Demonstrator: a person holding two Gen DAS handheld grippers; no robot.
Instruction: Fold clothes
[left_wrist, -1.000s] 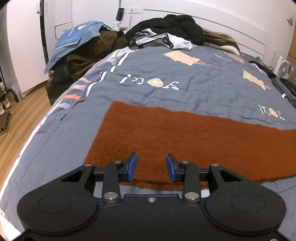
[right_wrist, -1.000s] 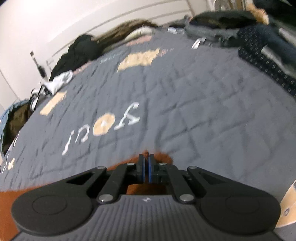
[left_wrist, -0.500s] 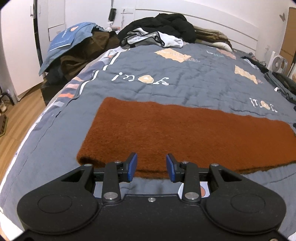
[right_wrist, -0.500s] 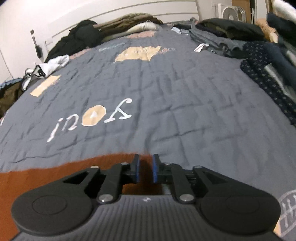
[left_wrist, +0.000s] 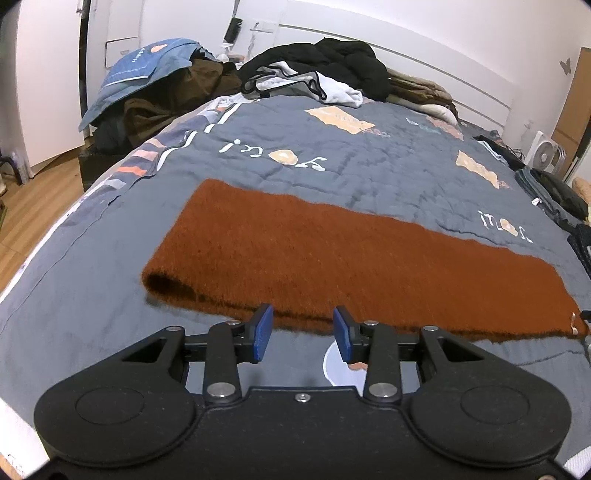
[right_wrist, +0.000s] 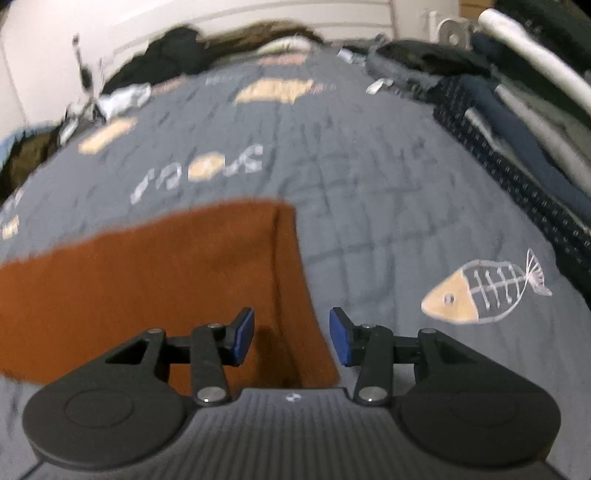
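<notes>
A second ago the right gripper (right_wrist: 291, 338) was clamped on the end of the rust-brown knit cloth (left_wrist: 332, 254); now its blue pads stand wide apart with nothing between them, and the cloth's end lies flat on the quilt below. The right wrist view is blurred. The left gripper (left_wrist: 302, 334) has been released throughout, its pads parted and empty. It has drawn back from the cloth, so the whole strip now shows where earlier only part did.

The cloth lies as a long doubled band across the grey quilt (left_wrist: 110, 280), running from about 10 o'clock to 3 o'clock in the left wrist view, with its rounded folded end at 9 o'clock and its near long edge just ahead of the left fingertips. In the right wrist view its short end (right_wrist: 291, 280) runs from 12 toward 6 o'clock between the pads.

Bare quilt lies open beyond the cloth toward 12 o'clock, up to the clothes pile (left_wrist: 317, 70) at the headboard. At 10 o'clock the bed edge drops to wooden floor (left_wrist: 26, 206). In the right wrist view, stacked garments (right_wrist: 517, 147) crowd the 2 o'clock side, with clear quilt around the fish print (right_wrist: 480, 291) at 3 o'clock.
</notes>
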